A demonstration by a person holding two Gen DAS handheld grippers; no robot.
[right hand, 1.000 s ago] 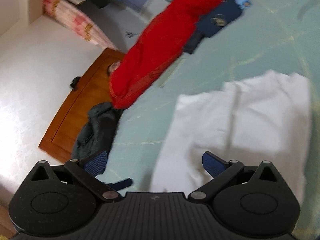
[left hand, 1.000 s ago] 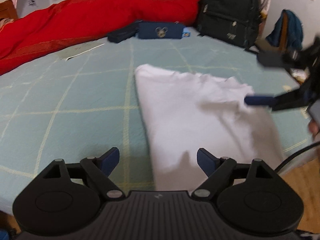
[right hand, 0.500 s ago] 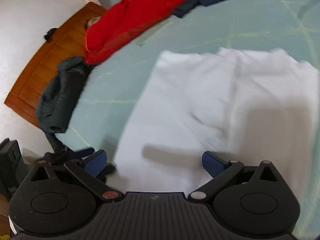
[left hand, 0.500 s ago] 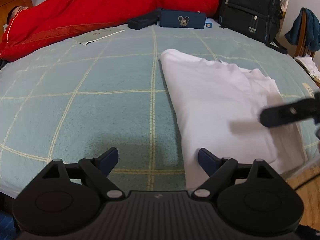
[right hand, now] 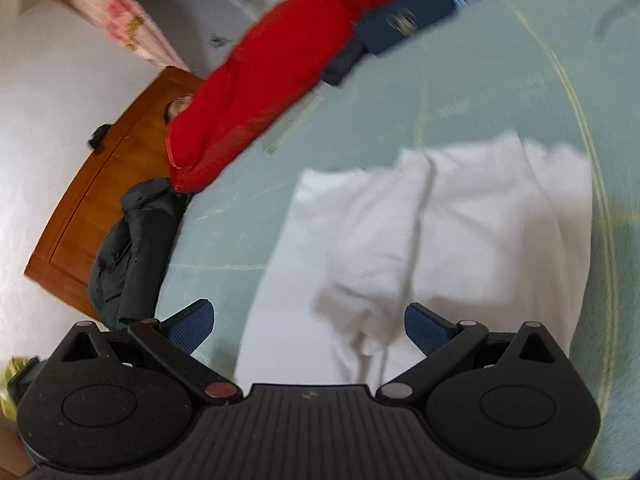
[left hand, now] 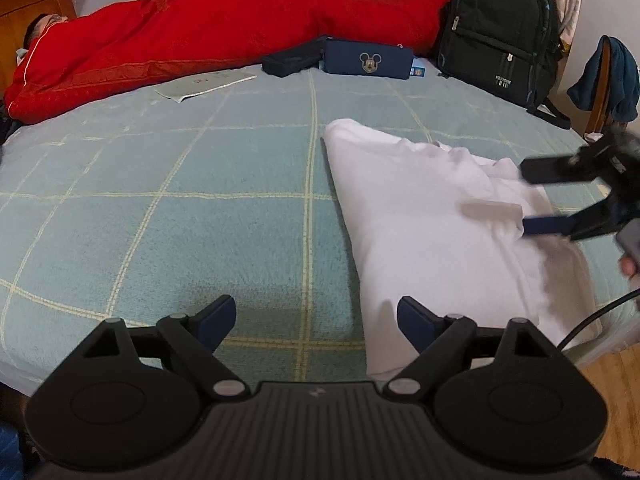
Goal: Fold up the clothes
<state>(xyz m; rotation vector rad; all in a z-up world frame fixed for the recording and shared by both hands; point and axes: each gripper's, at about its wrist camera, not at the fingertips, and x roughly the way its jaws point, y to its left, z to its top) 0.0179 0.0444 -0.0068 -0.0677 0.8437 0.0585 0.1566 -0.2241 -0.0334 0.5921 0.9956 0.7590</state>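
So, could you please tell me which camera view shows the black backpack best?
The left wrist view: the black backpack stands whole and sharp at the far end of the bed, beside the red quilt. The right wrist view is blurred and shows no backpack that I can make out.

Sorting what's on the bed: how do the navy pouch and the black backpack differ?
The navy pouch lies flat and low; the black backpack stands upright and is far bulkier. The pouch bears a cartoon mouse face; the backpack shows zipped pockets and a small white mark. Both sit at the bed's far side against the red quilt.
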